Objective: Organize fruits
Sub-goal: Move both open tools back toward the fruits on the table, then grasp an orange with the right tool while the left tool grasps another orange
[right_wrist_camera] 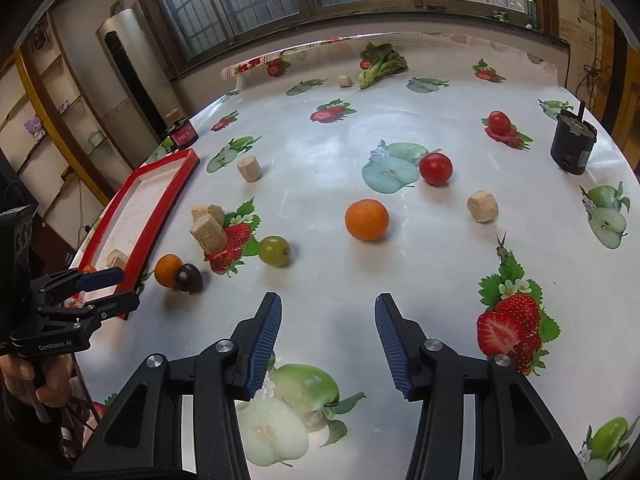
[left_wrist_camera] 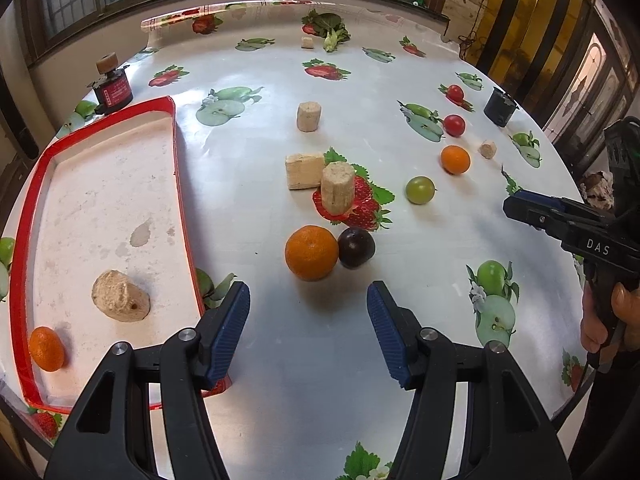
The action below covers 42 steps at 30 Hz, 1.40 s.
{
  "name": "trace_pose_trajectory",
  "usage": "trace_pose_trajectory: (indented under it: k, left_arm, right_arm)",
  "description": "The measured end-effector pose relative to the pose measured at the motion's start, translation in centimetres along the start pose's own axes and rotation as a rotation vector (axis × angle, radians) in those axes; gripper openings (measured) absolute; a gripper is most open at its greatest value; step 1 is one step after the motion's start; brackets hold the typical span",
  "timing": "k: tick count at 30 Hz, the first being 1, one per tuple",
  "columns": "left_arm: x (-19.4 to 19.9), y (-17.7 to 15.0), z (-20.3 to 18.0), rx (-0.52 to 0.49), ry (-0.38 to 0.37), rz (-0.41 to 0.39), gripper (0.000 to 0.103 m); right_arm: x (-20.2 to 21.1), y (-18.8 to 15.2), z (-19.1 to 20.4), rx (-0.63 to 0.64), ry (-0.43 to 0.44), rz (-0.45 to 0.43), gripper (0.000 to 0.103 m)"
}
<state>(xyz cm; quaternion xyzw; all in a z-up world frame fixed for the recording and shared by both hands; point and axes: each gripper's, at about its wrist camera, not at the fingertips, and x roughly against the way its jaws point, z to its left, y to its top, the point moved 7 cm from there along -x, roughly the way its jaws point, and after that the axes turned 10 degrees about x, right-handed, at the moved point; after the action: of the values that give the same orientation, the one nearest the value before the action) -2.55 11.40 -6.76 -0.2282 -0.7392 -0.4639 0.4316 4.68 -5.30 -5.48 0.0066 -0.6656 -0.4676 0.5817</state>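
My left gripper [left_wrist_camera: 308, 300] is open and empty, just short of an orange [left_wrist_camera: 311, 253] that touches a dark plum [left_wrist_camera: 356, 247]. A red-rimmed tray [left_wrist_camera: 174, 160] on the left holds a small orange [left_wrist_camera: 47, 349] and a tan lump [left_wrist_camera: 120, 297]. A green fruit [left_wrist_camera: 420, 190], another orange [left_wrist_camera: 455, 159] and two red tomatoes [left_wrist_camera: 454, 125] lie further right. My right gripper [right_wrist_camera: 328, 312] is open and empty, above the table in front of the orange [right_wrist_camera: 366, 219]. The green fruit [right_wrist_camera: 273, 251], a tomato [right_wrist_camera: 436, 168] and the tray [right_wrist_camera: 160, 204] show there too.
Tan cork-like blocks [left_wrist_camera: 338, 188] stand mid-table, others [right_wrist_camera: 483, 205] lie scattered. A dark can [left_wrist_camera: 499, 109] stands at the right, a red-labelled can [left_wrist_camera: 114, 90] behind the tray. Leafy greens [left_wrist_camera: 330, 28] lie at the far edge. The right gripper's body [left_wrist_camera: 576, 232] shows at the right edge.
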Motion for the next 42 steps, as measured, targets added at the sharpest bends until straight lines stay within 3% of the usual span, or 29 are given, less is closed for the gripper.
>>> trace_pose_trajectory:
  k: [10, 22, 29, 34, 42]
  left_arm:
    - [-3.0, 1.4, 0.1, -0.026, 0.015, 0.028, 0.06]
    - [-4.0, 2.1, -0.1, -0.016, -0.081, 0.038, 0.058]
    - [-4.0, 1.1, 0.0, -0.05, -0.147, 0.084, 0.055]
    - [-3.9, 1.2, 0.3, -0.115, -0.118, 0.087, 0.054]
    - [-4.9, 3.1, 0.1, -0.075, -0.165, 0.084, 0.055]
  right_arm:
    - [-2.9, 1.6, -0.7, 0.003, -0.021, 0.006, 0.051]
    - [-6.3, 3.9, -3.2, -0.053, -0.077, 0.008, 0.05]
    - [-7.8, 3.9, -3.7, -0.052, -0.091, 0.021, 0.039]
    - [-7.7, 3.9, -3.7, -0.062, -0.079, 0.019, 0.037]
    - [-7.8, 4.0, -3.8, -0.059, -0.084, 0.017, 0.037]
